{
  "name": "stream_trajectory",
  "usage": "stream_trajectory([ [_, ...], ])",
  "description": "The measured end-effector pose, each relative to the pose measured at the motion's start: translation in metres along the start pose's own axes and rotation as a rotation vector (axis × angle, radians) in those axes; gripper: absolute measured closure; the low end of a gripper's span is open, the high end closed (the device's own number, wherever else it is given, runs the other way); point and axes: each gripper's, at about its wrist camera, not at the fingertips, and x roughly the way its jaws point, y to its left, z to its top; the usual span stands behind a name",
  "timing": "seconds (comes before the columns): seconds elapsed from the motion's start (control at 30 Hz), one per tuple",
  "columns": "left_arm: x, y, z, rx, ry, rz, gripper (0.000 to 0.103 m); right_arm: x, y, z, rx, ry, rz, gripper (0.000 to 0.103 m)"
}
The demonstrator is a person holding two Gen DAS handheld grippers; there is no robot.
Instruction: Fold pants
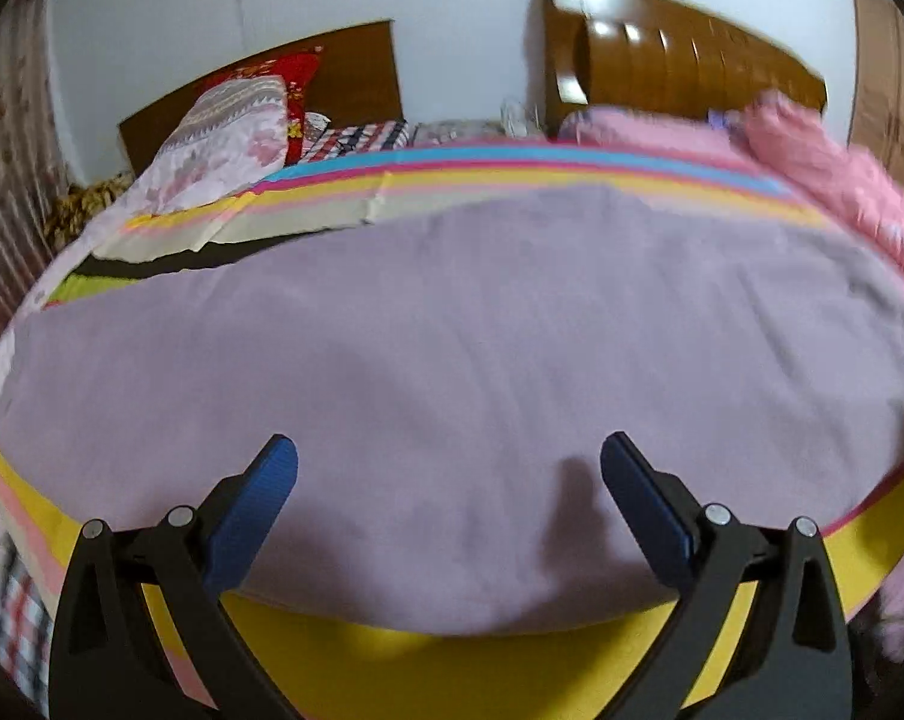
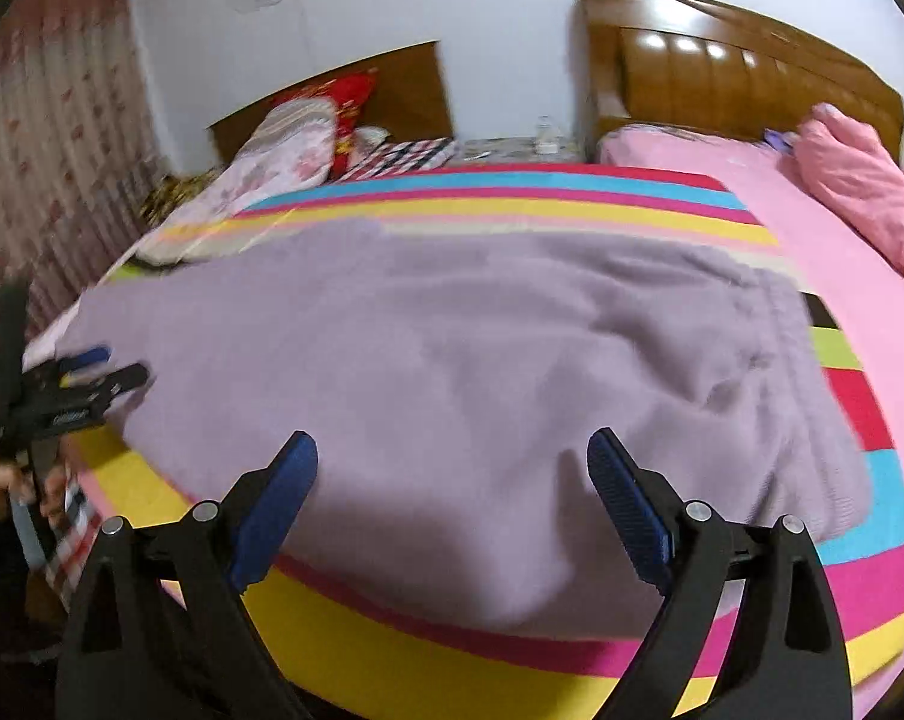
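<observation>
The soft lilac fleece pants [image 2: 452, 360] lie spread flat on the bed's striped sheet of yellow, pink, blue and red bands [image 2: 511, 198], filling most of both views; their gathered waistband [image 2: 781, 324] sits toward the right in the right wrist view, while the leg ends run off to the left and blur out, so the cuffs are hard to make out.

The right claw [image 2: 452, 492] hangs over the near edge of the pants with its 2 blue-padded fingers [image 2: 278, 492] spread wide and nothing between them; whether the pads graze the fleece I cannot tell.

The left claw [image 1: 449, 492] is likewise spread wide over the near edge of the fabric, empty; from the right wrist view the same claw [image 2: 101, 369] shows at the far left, blurred, with the person's hand [image 2: 8, 480] on its black handle partly cut off by the frame edge.

In the left wrist view a dark shape at the right rim is cut off and cannot be identified.

Beyond the pants, a floral pink-and-white pillow [image 1: 224, 138] leans by a red cushion [image 1: 299, 90], half hidden behind it; a glossy brown wooden headboard [image 2: 745, 72] stands behind a second bed with a crumpled pink quilt [image 2: 859, 192]; both are smeared by motion blur; a patterned curtain [image 2: 62, 150] fills the left edge.
</observation>
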Motion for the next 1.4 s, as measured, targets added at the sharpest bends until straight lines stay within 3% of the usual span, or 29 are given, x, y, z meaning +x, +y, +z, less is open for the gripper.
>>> stream_trajectory([
  [0.07,0.006,-0.001,-0.009,0.001,-0.017,0.001,0.001,0.006,0.013,-0.019,-0.097,0.036,-0.035,0.014],
  [0.13,0.011,0.014,-0.012,-0.063,-0.005,-0.062,0.001,0.008,0.016,-0.028,-0.119,-0.047,-0.039,0.014],
  [0.2,0.011,0.013,-0.011,-0.037,-0.008,-0.061,0.001,0.003,0.008,-0.034,-0.091,-0.069,-0.001,0.014],
  [0.33,0.012,0.014,-0.012,-0.046,-0.005,-0.065,0.001,-0.004,0.003,-0.025,-0.097,0.0,0.024,0.014],
  [0.43,0.011,0.013,-0.013,-0.045,-0.009,-0.063,0.001,-0.021,-0.013,0.001,-0.049,-0.031,0.023,0.014],
  [0.57,0.011,0.012,-0.013,-0.045,-0.01,-0.062,0.001,-0.011,-0.053,0.056,0.028,-0.059,-0.051,0.014],
  [0.73,0.011,0.013,-0.013,-0.044,-0.01,-0.063,0.001,0.062,-0.107,0.11,0.209,0.127,0.047,0.014],
  [0.8,0.011,0.012,-0.013,-0.044,-0.01,-0.063,0.001,0.086,-0.129,0.108,0.269,0.199,-0.025,0.014],
  [0.83,0.009,0.011,-0.014,-0.043,-0.012,-0.062,0.001,0.087,-0.136,0.106,0.304,0.191,-0.007,0.014],
  [0.97,0.007,0.01,-0.014,-0.042,-0.019,-0.058,0.001,0.058,-0.143,0.103,0.408,0.076,-0.099,0.014],
  [1.03,0.007,0.009,-0.014,-0.043,-0.02,-0.058,0.001,0.04,-0.131,0.101,0.374,0.019,-0.181,0.014],
  [1.13,0.007,0.009,-0.013,-0.042,-0.022,-0.057,0.001,0.04,-0.106,0.1,0.242,0.041,-0.094,0.013],
  [1.2,0.006,0.009,-0.014,-0.043,-0.022,-0.058,0.001,0.052,-0.103,0.097,0.191,0.112,-0.101,0.01],
  [1.27,0.006,0.009,-0.013,-0.043,-0.023,-0.06,0.001,0.064,-0.116,0.087,0.242,0.181,-0.139,0.01],
  [1.4,0.007,0.009,-0.013,-0.044,-0.024,-0.059,0.001,0.033,-0.103,0.084,0.284,0.083,-0.159,0.009],
])
